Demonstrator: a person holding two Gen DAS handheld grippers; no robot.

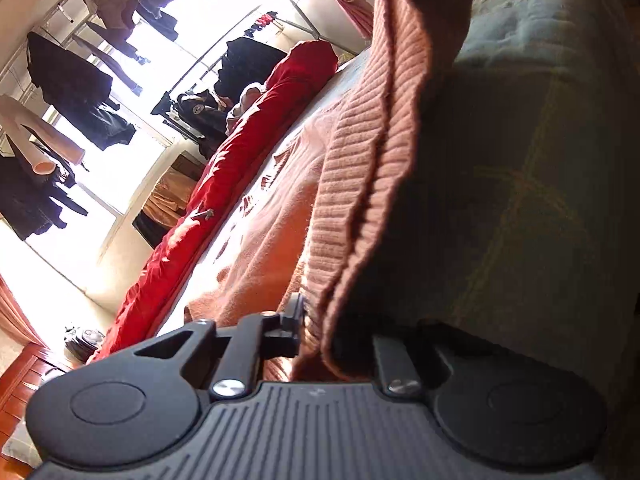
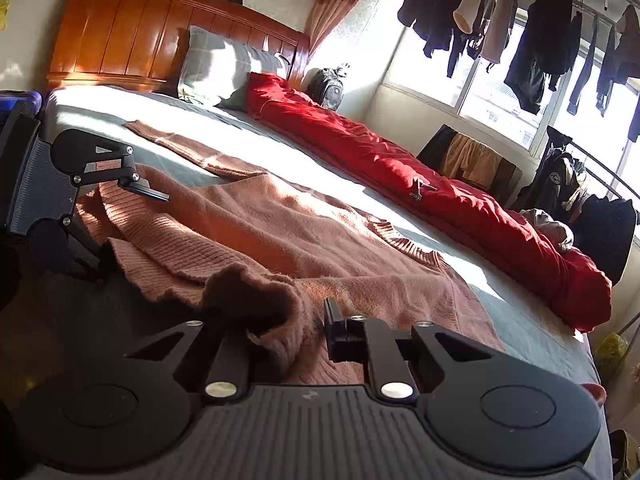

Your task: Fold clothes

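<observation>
The left claw (image 1: 320, 332) is clamped on the ribbed hem of a pink knitted sweater (image 1: 360, 184) lying on the green checked bed (image 1: 540, 160) beside a red quilt (image 1: 224, 184).

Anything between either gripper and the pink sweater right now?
Nothing visible. The left gripper is shut on the pink sweater at its ribbed hem, and the right gripper is shut on a bunched edge. The bed around it shows nothing in the way.

Pink ribbed-hem knit sweater (image 2: 304, 232), spread flat across bed, near hem edge bunched, lifted
</observation>
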